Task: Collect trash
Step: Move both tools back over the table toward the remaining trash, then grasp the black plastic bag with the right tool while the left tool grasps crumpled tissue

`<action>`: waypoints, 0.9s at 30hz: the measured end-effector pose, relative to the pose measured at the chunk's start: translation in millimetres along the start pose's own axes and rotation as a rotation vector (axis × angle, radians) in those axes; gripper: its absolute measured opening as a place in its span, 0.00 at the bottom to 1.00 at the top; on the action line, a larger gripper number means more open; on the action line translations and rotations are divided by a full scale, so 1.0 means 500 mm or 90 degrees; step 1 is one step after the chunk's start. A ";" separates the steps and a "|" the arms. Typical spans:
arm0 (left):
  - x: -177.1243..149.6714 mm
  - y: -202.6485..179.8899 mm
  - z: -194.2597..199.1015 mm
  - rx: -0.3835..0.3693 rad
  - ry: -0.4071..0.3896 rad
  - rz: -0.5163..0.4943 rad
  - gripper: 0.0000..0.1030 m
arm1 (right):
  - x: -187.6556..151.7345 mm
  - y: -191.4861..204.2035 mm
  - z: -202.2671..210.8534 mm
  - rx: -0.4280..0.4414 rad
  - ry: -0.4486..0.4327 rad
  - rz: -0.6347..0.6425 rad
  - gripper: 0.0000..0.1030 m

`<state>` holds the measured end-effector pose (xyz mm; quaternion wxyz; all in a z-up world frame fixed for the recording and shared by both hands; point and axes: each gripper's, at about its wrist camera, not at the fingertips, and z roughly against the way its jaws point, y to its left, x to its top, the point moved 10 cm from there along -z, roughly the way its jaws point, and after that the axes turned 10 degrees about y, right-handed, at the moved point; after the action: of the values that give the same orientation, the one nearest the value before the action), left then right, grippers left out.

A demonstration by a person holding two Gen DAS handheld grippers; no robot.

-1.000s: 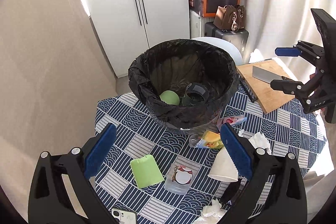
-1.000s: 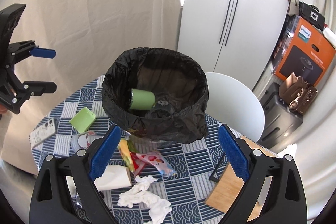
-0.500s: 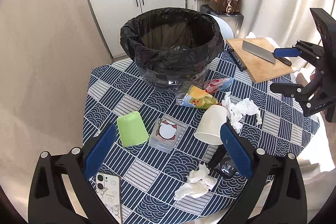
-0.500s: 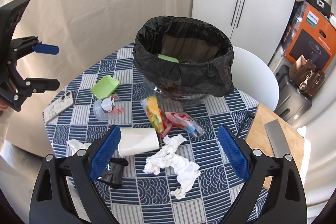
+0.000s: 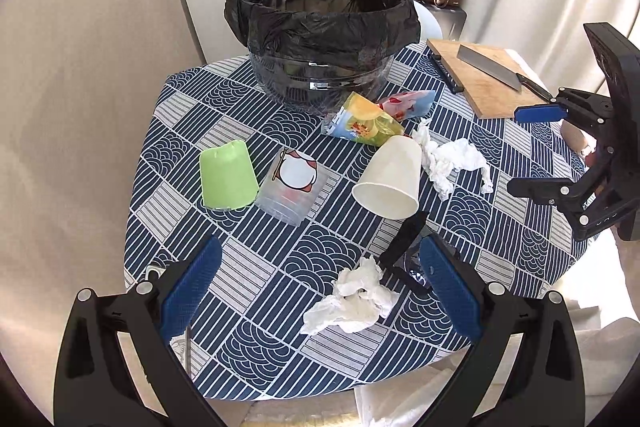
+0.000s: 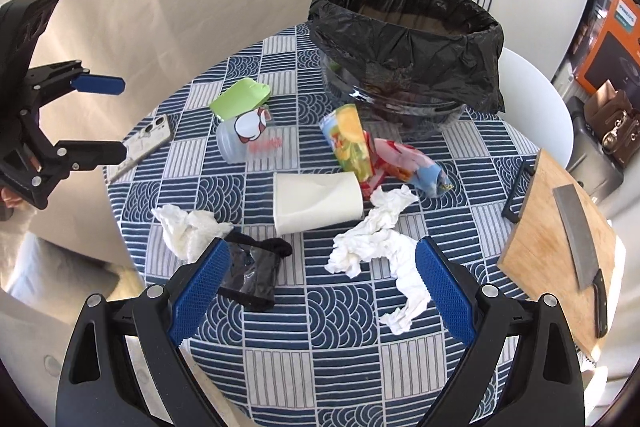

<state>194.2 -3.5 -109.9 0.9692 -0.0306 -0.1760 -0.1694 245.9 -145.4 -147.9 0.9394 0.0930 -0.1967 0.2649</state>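
Observation:
A bin lined with a black bag point(image 5: 320, 15) point(image 6: 404, 27) stands at the far side of the round table. In front of it lie a green cup point(image 5: 227, 174) point(image 6: 240, 101), a clear printed cup point(image 5: 290, 187) point(image 6: 248, 135), a white paper cup point(image 5: 390, 183) point(image 6: 316, 201), an orange snack packet point(image 5: 364, 125) point(image 6: 350, 143), a red-blue wrapper point(image 6: 408, 163), crumpled tissues point(image 5: 354, 301) point(image 6: 380, 251) point(image 6: 188, 229) and black sunglasses point(image 6: 256, 267). My left gripper point(image 5: 320, 287) is open above the near tissue. My right gripper point(image 6: 320, 293) is open above the table, empty.
A wooden cutting board point(image 5: 484, 83) point(image 6: 560, 247) with a cleaver point(image 6: 576, 231) lies at the table's right edge. A phone point(image 6: 148, 143) lies at the left edge. A white chair point(image 6: 528, 95), boxes and bags stand behind the table.
Both grippers have pulled back from the bin and tilted down toward the table, so the litter now fills the views. Both stay open and empty.

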 end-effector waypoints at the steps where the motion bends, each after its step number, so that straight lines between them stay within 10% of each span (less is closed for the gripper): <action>1: -0.008 -0.002 -0.006 -0.010 0.005 0.006 0.94 | -0.007 0.004 -0.008 0.006 0.005 -0.003 0.87; 27: -0.161 -0.022 -0.177 -0.022 0.082 0.020 0.94 | -0.083 0.090 -0.191 0.122 0.109 -0.042 0.87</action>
<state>148.9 1.3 -221.2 0.9804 -0.0392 -0.1097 -0.1591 219.8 -100.2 -248.4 0.9478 0.1657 -0.0868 0.2581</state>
